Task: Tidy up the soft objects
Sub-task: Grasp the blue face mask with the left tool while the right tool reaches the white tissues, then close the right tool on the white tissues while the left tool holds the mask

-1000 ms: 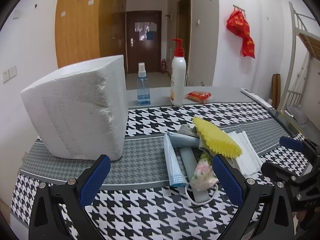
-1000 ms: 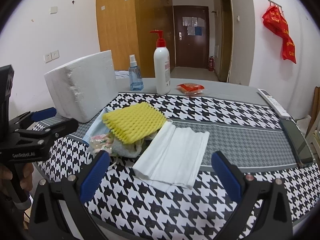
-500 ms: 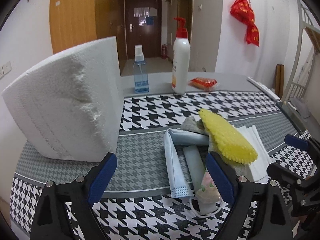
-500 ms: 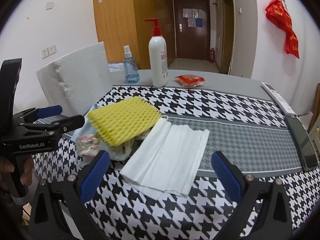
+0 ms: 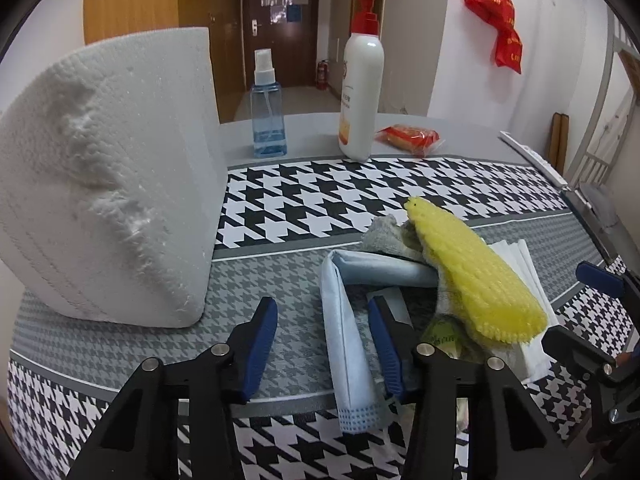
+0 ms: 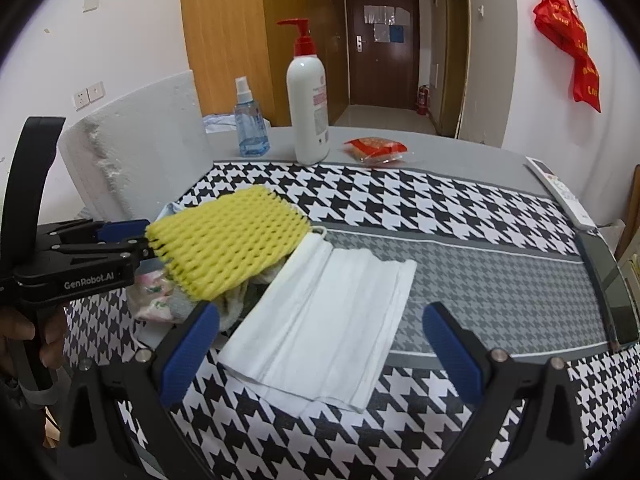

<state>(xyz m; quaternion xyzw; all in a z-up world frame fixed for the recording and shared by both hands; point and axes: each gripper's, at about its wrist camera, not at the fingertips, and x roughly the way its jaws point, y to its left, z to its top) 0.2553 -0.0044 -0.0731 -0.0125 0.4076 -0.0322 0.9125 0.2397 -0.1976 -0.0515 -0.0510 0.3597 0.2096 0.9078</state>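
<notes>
A heap of soft things lies mid-table: a yellow foam net (image 5: pixel 476 280) (image 6: pixel 228 244) on top, a grey cloth (image 5: pixel 384 236), a floral pouch (image 6: pixel 154 300) and a folded blue face mask (image 5: pixel 344 328). Beside the heap lies a flat white folded cloth (image 6: pixel 324 320). My left gripper (image 5: pixel 322 320) is low over the table and its jaws are closing. The mask's long strip runs between them, close by the right pad (image 5: pixel 384 344), with a gap at the left pad. My right gripper (image 6: pixel 320 320) stands open, straddling the near end of the white cloth.
A big white block of stacked paper (image 5: pixel 108 208) stands close on the left. At the back are a spray bottle (image 5: pixel 268 120), a pump bottle (image 5: pixel 360 92) and a red packet (image 5: pixel 410 138). A remote (image 6: pixel 560 196) and a phone (image 6: pixel 612 284) lie along the right edge.
My left gripper moved forward and down to the blue mask, and its jaws narrowed from wide open to around the strip. My right gripper came closer to the white cloth.
</notes>
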